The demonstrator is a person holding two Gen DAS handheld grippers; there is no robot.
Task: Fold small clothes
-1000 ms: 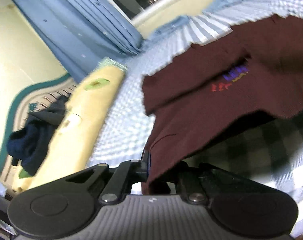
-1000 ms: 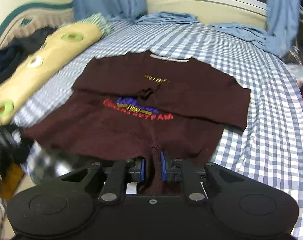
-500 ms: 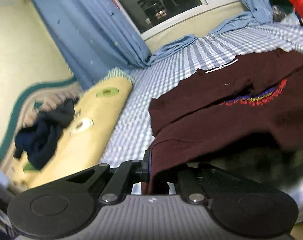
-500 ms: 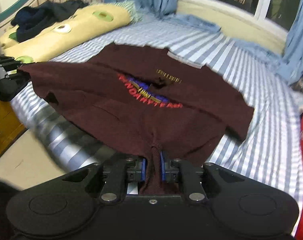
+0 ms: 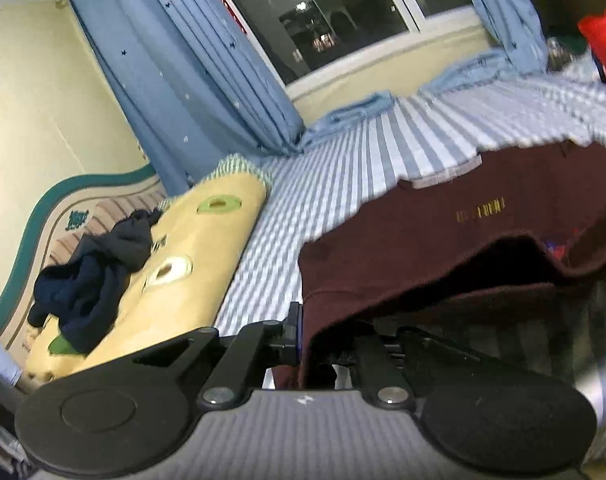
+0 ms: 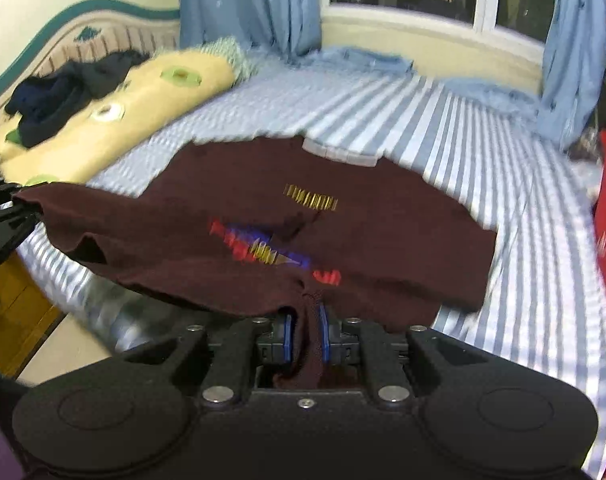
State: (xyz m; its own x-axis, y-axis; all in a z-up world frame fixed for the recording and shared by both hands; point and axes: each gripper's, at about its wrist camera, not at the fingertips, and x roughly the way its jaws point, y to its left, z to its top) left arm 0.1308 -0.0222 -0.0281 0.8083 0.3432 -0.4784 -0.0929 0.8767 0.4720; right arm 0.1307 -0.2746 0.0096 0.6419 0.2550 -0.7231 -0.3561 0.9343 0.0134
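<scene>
While both sets of blue-padded fingers [image 6: 322, 334] pinch cloth, the right gripper [image 6: 304, 334] clamps the hem mid-bottom and the left gripper [image 5: 321, 334] clamps a hem corner, seen at 9 o'clock in the right wrist view. 1 maroon sweater [image 6: 303, 216], hem lifted, collar toward 12 o'clock, long axis approx 6–12, lies on 1 striped bed [image 6: 543, 240]. 1 yellow pillow [image 6: 143, 112] w/ dark clothes [image 6: 63, 92] at 10 o'clock.
</scene>
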